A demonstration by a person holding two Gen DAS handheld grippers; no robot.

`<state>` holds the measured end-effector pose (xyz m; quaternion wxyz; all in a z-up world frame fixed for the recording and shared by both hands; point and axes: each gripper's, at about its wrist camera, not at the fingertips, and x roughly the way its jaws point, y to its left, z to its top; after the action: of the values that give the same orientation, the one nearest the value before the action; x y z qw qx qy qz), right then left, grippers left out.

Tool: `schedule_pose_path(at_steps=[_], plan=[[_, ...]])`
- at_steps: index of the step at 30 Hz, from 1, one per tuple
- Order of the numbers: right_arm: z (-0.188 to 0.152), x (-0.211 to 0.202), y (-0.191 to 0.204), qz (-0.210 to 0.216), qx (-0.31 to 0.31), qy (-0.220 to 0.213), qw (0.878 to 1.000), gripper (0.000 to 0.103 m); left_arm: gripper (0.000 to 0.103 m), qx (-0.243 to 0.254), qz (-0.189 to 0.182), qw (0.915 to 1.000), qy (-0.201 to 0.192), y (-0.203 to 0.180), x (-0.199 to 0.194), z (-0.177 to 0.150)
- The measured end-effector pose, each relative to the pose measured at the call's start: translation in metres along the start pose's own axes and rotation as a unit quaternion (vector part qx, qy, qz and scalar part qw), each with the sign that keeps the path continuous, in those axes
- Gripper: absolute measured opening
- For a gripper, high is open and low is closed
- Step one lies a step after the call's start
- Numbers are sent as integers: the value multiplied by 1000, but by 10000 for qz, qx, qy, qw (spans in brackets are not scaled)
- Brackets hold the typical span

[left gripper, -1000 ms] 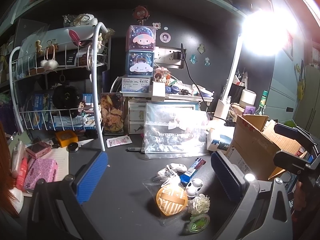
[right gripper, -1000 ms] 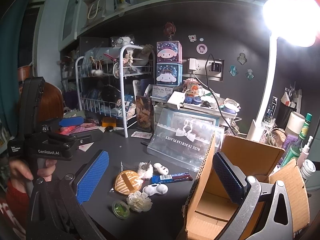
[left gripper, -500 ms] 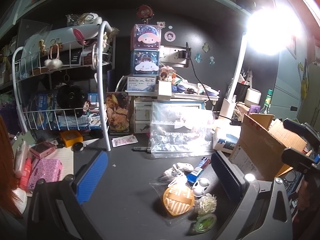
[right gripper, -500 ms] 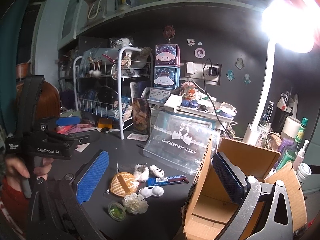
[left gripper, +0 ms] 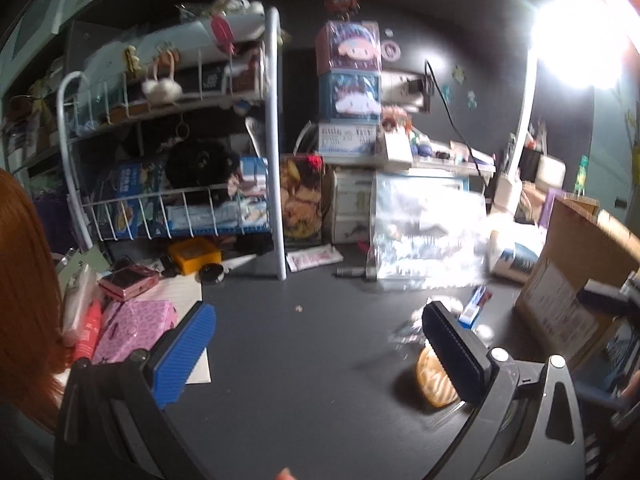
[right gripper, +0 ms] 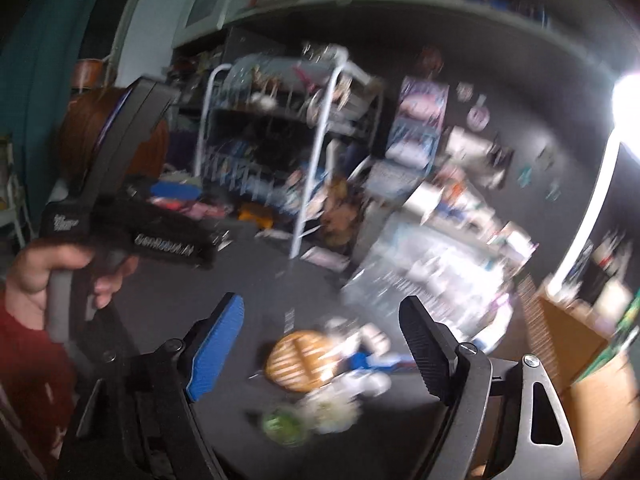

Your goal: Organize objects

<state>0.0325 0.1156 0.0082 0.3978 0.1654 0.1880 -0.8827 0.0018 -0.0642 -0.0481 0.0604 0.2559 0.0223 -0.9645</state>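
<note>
A cluster of small items lies on the dark desk: a round orange waffle-pattern pouch (right gripper: pixel 298 364), a white fabric flower (right gripper: pixel 332 410), a small green round case (right gripper: pixel 282 426), a white two-lobed case (right gripper: pixel 370 382) and a blue bar (right gripper: pixel 384 360). My right gripper (right gripper: pixel 322 356) is open and empty, hovering above this cluster; the view is blurred. My left gripper (left gripper: pixel 320 354) is open and empty over bare desk; the orange pouch (left gripper: pixel 432 380) sits partly behind its right finger (left gripper: pixel 452 352). An open cardboard box (left gripper: pixel 568 272) stands at the right and shows in the right wrist view (right gripper: pixel 568 344).
A white wire rack (left gripper: pixel 276 140) full of goods stands at the back left. Pink pouches (left gripper: pixel 134 326) and a pink camera (left gripper: pixel 128 280) lie at the left. A clear plastic bag (left gripper: pixel 424 236) leans against drawers. A lamp (left gripper: pixel 576 40) glares at top right.
My right gripper swung left and down over the cluster of small items, blurring its view. My left gripper shifted left, so the items now sit behind its right finger.
</note>
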Motion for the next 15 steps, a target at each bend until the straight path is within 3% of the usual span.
schedule_pose_path(at_steps=[5,9,15], plan=[[-50,35,6,386,724,703,9941,61,102,10,-682,9973,288,2,15,-21],[-84,54,2,491,1215,1207,9840,53,103,258,-925,9940,516,-12,22,-34],[-100,62,12,131,978,1321,9863,45,103,98,-1738,9834,509,-18,16,-38]])
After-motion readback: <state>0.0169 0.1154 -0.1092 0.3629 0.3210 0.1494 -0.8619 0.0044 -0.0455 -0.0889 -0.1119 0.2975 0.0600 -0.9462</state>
